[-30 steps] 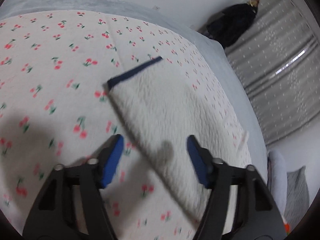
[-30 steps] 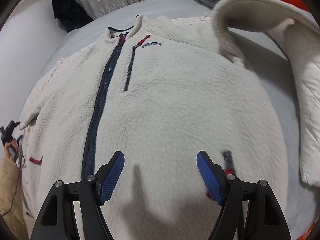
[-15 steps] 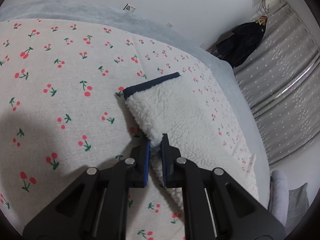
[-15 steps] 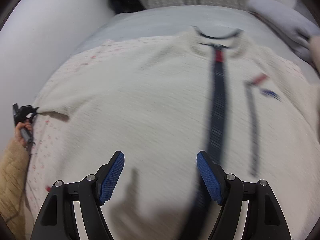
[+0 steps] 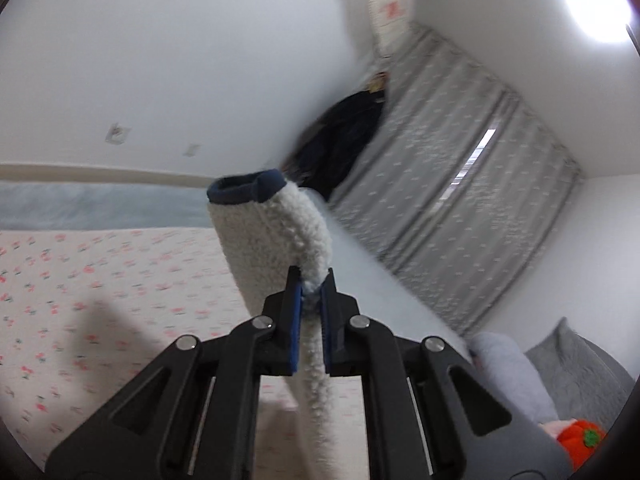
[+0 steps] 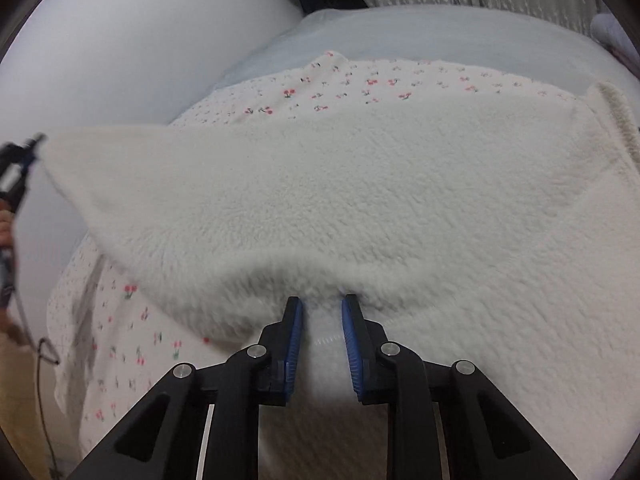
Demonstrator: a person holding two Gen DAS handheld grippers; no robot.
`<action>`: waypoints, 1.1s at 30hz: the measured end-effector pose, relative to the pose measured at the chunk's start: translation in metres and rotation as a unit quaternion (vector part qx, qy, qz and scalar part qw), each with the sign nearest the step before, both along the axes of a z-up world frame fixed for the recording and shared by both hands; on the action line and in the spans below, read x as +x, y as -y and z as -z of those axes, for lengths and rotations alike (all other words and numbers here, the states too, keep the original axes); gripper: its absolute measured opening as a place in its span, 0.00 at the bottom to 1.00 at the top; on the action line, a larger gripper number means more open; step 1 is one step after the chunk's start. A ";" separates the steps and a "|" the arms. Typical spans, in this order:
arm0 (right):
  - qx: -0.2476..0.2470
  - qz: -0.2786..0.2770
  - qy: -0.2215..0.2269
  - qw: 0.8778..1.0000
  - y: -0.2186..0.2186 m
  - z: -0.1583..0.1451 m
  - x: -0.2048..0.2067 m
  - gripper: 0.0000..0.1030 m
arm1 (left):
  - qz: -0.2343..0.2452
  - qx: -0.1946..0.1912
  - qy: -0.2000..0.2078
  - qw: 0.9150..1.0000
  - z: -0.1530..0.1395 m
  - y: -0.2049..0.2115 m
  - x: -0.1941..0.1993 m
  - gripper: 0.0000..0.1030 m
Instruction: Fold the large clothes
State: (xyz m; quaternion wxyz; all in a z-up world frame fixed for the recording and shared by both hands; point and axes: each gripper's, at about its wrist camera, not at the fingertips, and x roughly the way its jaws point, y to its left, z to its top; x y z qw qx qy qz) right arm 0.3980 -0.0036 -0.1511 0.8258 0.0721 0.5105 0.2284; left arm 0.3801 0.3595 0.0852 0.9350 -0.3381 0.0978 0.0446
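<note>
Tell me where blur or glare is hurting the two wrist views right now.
Left wrist: ceiling light blows out the top right corner; cherry-print bedspread and dark hanging garment smear with motion. Right wrist: fleece jacket is soft near the fingers; left edge blurs.

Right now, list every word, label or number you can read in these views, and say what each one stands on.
None can be read.
Paper sheet hanging at the top of the wall beside the curtain: red marks, too blurred to read.
Fleece jacket: no label or print shows.
Cherry-print cover: pattern only, no text.
</note>
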 end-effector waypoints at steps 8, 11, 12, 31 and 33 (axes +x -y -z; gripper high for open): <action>0.085 0.023 -0.028 0.996 0.088 -0.045 -0.017 0.48 | 0.172 0.027 0.053 0.983 -0.069 0.155 -0.001 0.09; 0.092 0.059 -0.014 0.994 0.149 -0.063 -0.030 0.52 | 0.234 0.037 0.048 0.970 -0.078 0.222 -0.002 0.09; 0.091 0.071 -0.011 0.993 0.170 -0.069 -0.035 0.54 | 0.254 0.040 0.044 0.965 -0.077 0.247 -0.001 0.09; 0.190 0.245 -0.044 0.950 0.409 -0.037 -0.087 0.70 | 0.529 0.102 -0.254 0.803 0.129 0.471 -0.009 0.50; 0.201 0.242 -0.043 0.948 0.412 -0.035 -0.089 0.70 | 0.512 0.105 -0.239 0.819 0.114 0.456 -0.010 0.58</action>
